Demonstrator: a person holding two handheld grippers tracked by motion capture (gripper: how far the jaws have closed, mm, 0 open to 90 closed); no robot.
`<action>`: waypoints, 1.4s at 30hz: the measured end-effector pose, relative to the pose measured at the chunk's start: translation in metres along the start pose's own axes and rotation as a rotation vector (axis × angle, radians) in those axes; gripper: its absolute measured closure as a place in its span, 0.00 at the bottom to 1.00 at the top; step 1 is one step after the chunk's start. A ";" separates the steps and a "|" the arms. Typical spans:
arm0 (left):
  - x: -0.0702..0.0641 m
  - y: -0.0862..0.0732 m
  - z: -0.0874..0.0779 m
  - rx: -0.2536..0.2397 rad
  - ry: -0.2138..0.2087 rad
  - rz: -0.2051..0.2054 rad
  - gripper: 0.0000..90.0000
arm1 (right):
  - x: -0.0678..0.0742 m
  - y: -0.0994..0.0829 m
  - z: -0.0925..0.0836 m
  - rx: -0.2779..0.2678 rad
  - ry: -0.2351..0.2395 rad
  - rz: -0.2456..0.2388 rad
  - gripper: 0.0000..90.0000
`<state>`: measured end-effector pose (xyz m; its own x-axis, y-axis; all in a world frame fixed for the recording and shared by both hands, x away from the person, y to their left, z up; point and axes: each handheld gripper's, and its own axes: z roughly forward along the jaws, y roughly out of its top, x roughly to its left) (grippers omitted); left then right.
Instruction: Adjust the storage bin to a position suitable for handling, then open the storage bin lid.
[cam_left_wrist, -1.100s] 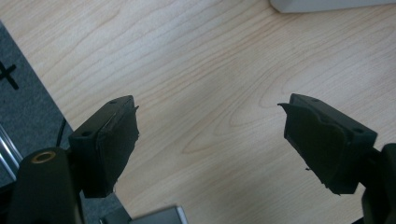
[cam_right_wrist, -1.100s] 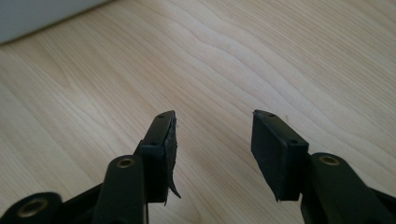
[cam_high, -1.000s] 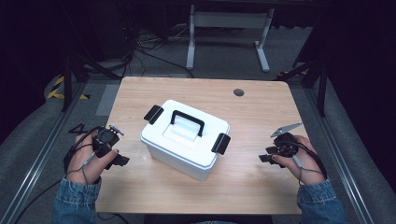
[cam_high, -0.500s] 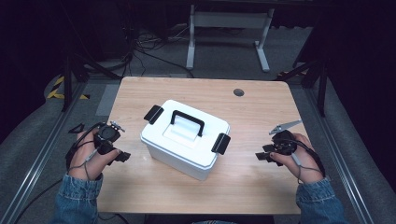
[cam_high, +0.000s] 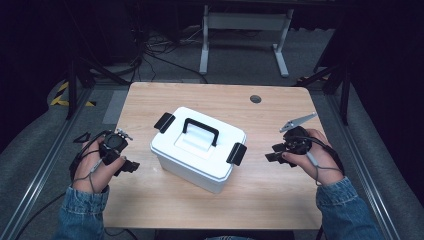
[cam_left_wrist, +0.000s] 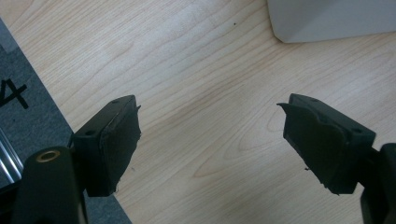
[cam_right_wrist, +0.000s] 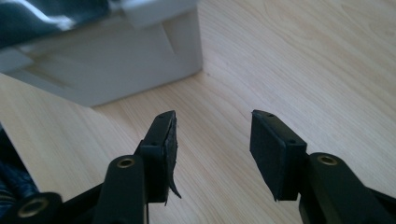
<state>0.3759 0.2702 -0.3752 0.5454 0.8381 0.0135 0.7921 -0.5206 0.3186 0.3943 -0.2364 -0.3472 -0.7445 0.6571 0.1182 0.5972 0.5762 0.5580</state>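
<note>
Box (cam_high: 199, 148) between tools, seemingly latched.

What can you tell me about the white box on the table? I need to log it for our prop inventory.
The white box looks like plastic: a rectangular tub under a closed lid with a black carry handle on top and a black latch at each short end, both apparently fastened. It sits flat near the middle of the wooden table, turned at an angle to the table's edges. Nothing touches it but the table; the left gripper and right gripper stand apart on either side.
</note>
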 end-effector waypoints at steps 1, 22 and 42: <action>0.000 0.000 0.000 -0.001 -0.002 0.004 0.21 | 0.002 0.005 -0.002 -0.005 0.002 -0.006 0.58; 0.000 0.004 0.000 -0.004 -0.010 0.007 0.21 | 0.043 0.081 -0.010 -0.064 0.100 -0.101 0.60; 0.000 0.008 0.001 -0.009 -0.006 0.018 0.21 | 0.073 0.118 0.014 -0.081 0.143 -0.155 0.54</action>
<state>0.3820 0.2659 -0.3735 0.5614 0.8274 0.0137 0.7796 -0.5344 0.3265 0.4146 -0.1135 -0.2838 -0.8638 0.4847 0.1376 0.4505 0.6206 0.6418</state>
